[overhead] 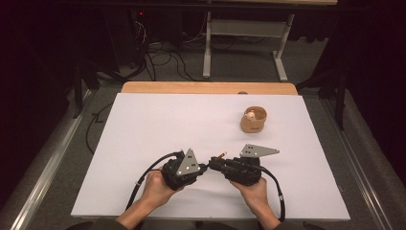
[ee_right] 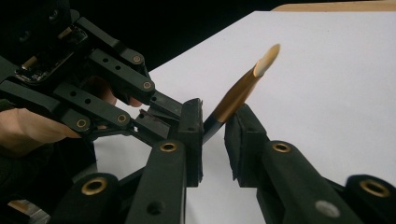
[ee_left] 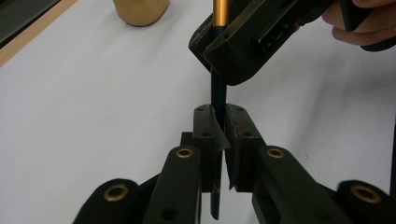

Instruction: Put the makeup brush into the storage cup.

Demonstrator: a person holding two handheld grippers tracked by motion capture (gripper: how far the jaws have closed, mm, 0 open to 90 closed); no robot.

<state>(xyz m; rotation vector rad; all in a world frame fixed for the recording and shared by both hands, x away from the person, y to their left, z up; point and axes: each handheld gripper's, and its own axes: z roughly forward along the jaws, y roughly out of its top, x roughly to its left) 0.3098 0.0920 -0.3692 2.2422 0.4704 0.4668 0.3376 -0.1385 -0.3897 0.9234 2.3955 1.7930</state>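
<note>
A thin pen (ee_left: 218, 91) with a dark blue shaft, a gold upper part (ee_right: 236, 95) and a pale tip is held between both grippers near the table's front middle. My left gripper (ee_left: 220, 116) is shut on the dark shaft, which runs down between its pads. Coming from the opposite side, my right gripper (ee_right: 215, 119) has its pads against the pen where blue meets gold. In the high view the left gripper (overhead: 206, 167) and right gripper (overhead: 212, 164) meet tip to tip, and the pen's gold end (overhead: 221, 155) sticks out above them.
A tan cup (overhead: 253, 120) with a small pale thing inside stands at the right back of the white table top (overhead: 158, 124); it also shows as the cup (ee_left: 140, 11) in the left gripper view. A wooden edge (overhead: 206, 87) runs along the back. Cables and a desk frame lie beyond.
</note>
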